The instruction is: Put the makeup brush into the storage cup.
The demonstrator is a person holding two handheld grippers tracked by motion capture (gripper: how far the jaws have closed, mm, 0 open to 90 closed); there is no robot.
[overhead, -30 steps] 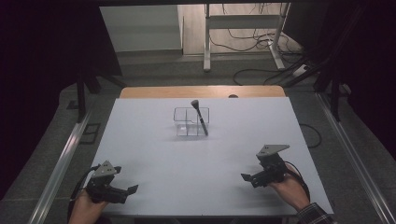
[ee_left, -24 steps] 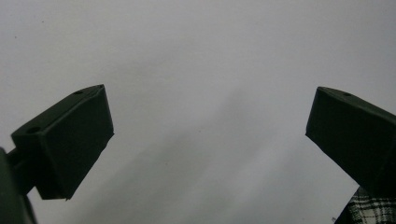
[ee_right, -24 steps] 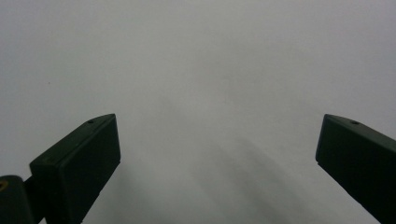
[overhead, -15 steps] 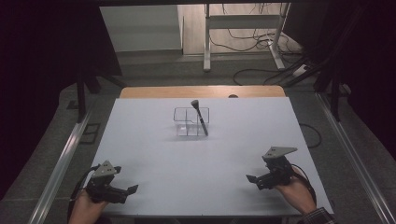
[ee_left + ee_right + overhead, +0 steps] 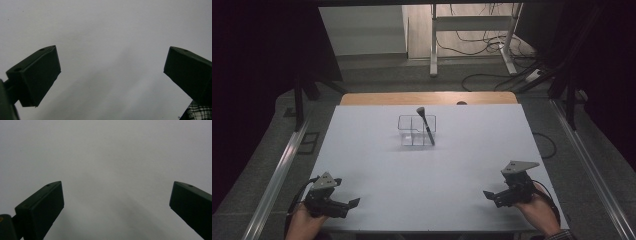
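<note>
Overhead, brush (image 5: 426,125) perhaps leaning in clear organizer (image 5: 416,130).

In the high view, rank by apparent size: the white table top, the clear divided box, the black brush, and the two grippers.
1. White table top, by far.
2. Clear divided box.
3. Left gripper and right gripper: alike, and nearer the camera, so their place against the box is unsure.
4. Black brush, thinnest.

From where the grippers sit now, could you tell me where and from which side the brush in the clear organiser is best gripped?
Grip the brush on its dark handle just below the head, above the clear organiser rim. It leans in the right-hand compartment with its head up and away, so that upper handle stands free. The right gripper, jaws open, is probably better placed, coming in from above and the near right.
</note>
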